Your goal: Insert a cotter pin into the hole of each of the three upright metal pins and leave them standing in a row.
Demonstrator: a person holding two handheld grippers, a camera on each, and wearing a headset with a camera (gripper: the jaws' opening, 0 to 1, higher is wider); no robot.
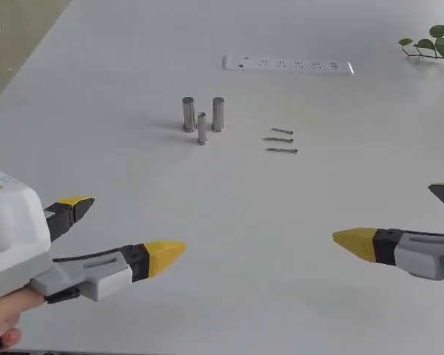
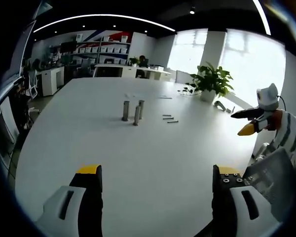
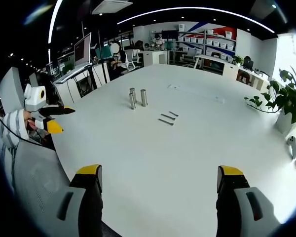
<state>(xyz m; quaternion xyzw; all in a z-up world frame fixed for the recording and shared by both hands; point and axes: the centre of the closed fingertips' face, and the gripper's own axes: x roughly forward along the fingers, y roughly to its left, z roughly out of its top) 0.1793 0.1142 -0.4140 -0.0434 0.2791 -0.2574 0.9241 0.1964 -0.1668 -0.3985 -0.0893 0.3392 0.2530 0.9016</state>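
Right of centre, pinch the lowest cotter pin (image 1: 282,150) by one end with the empty, open right gripper (image 1: 388,213), saving the equally open left gripper (image 1: 132,226) for steadying the metal pins (image 1: 202,118).

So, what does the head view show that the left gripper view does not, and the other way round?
Head view: a hand holding the left gripper. Left gripper view: shelves and bright windows beyond the table. Shared: three upright metal pins standing close together, three cotter pins lying apart from them on the white table, and the right gripper, open.
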